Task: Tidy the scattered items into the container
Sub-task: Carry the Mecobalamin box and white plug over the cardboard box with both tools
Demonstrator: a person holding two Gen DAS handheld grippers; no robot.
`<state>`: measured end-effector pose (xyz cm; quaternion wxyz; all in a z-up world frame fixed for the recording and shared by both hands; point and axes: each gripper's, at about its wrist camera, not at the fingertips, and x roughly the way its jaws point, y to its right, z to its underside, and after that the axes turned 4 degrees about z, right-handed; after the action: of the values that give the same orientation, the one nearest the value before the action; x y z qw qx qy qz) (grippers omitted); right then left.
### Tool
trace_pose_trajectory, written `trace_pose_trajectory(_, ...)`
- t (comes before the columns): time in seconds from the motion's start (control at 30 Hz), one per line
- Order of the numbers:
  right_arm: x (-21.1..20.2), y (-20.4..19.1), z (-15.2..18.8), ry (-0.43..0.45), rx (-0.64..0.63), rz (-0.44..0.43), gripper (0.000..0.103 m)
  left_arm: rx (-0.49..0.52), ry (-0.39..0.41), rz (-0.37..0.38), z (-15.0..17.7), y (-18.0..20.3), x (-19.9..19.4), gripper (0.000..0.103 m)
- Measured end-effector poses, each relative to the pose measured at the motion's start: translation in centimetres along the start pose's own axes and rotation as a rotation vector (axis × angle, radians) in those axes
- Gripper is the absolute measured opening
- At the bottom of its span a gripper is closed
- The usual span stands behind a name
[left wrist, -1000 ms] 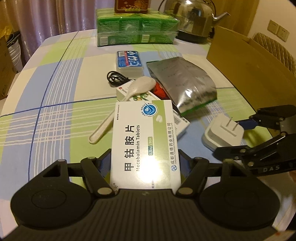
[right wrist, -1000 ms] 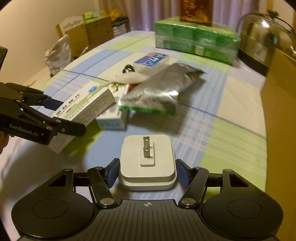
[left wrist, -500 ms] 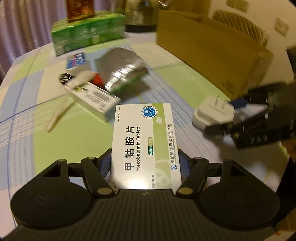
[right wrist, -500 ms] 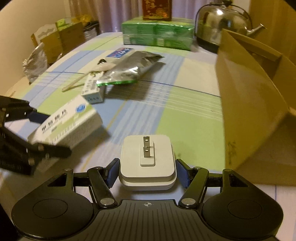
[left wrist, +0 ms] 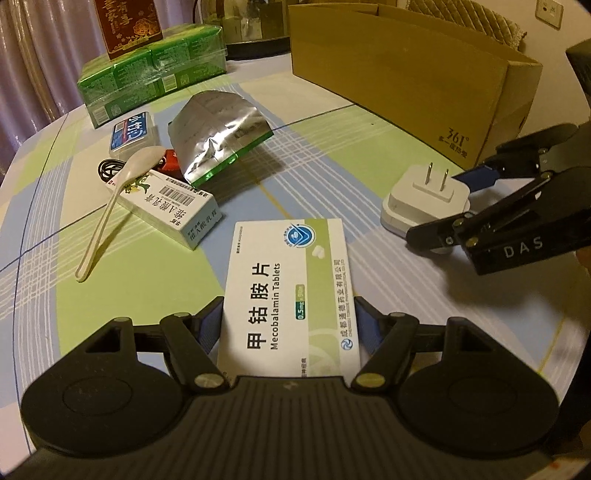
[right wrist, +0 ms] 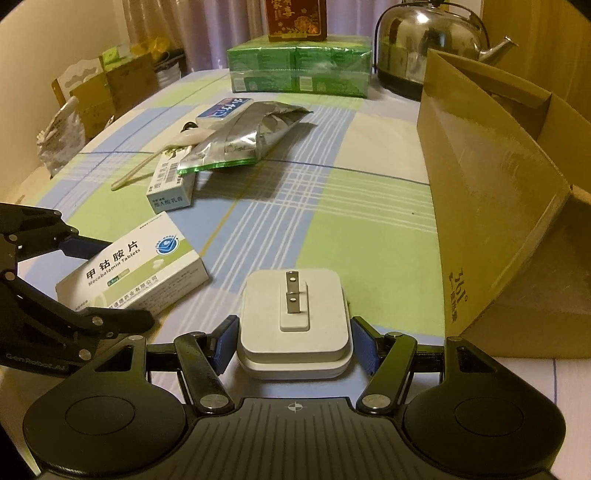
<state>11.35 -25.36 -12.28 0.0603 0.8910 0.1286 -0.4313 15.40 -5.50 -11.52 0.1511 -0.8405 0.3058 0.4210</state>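
1. My left gripper (left wrist: 290,325) is squeezed tight on a white and green Mecobalamin tablet box (left wrist: 290,295). The blue pads press on its two long sides.
2. My right gripper (right wrist: 293,341) is squeezed tight on a white plug charger (right wrist: 293,321), one pad on each side.
3. The tablet box lies flat in my left gripper. Its long side points away from me, out over the bench (left wrist: 155,288).
4. The charger's two metal prongs point up and a bit forward.
5. The brown cardboard box (right wrist: 491,206) stands on the bench just to the right of the charger. Its open top is up.
6. Farther out on the bench lie a second medicine box (left wrist: 173,206) with a white spoon (left wrist: 118,192) resting on it, a silver foil pouch (left wrist: 218,133), a small blue and white pack (left wrist: 133,131) and a black cable (left wrist: 107,170).
7. At the far end sit green wrapped packs (right wrist: 299,66), with a red box (right wrist: 295,18) on top and a shiny kettle (right wrist: 432,40) beside them.
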Motion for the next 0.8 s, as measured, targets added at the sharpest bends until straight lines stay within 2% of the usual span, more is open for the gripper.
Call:
trace_pose_trajectory(0.5,0.2,-0.6,0.2,0.009,-0.037,0.036,0.062,-0.008,0.01,0.002,-0.1,0.2,0.0,0.067)
trace_pose_trajectory(0.8,-2.0,-0.4,-0.1,0.076,-0.015,0.051,0.062,-0.028,0.054,0.001,-0.6,-0.2,-1.4,0.067)
